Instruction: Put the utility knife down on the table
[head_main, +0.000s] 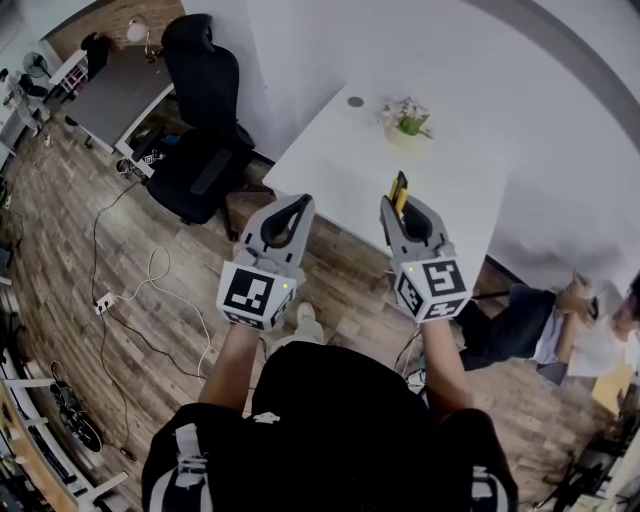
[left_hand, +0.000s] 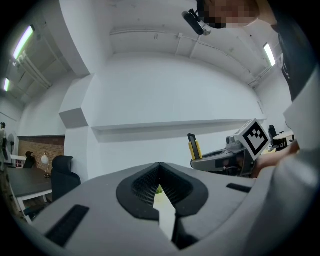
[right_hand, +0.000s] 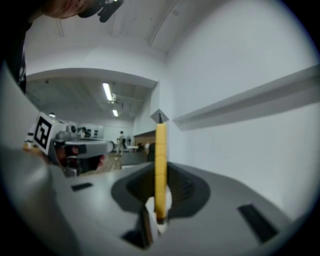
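Observation:
The utility knife (head_main: 399, 192), yellow with a black tip, stands upright between the jaws of my right gripper (head_main: 393, 206), which is shut on it. It hangs over the near edge of the white table (head_main: 450, 190). In the right gripper view the knife (right_hand: 160, 160) rises straight out of the gripper (right_hand: 160, 172). My left gripper (head_main: 299, 204) is shut on nothing, level with the right one, by the table's near corner. From the left gripper view, its jaws (left_hand: 160, 168) meet at the tip, and the knife (left_hand: 193, 146) shows to the right.
A small potted plant (head_main: 408, 118) and a round grey disc (head_main: 355, 101) sit at the table's far side. A black office chair (head_main: 205, 110) stands left of the table. Cables (head_main: 150, 285) trail over the wooden floor. A person (head_main: 540, 325) sits at the right.

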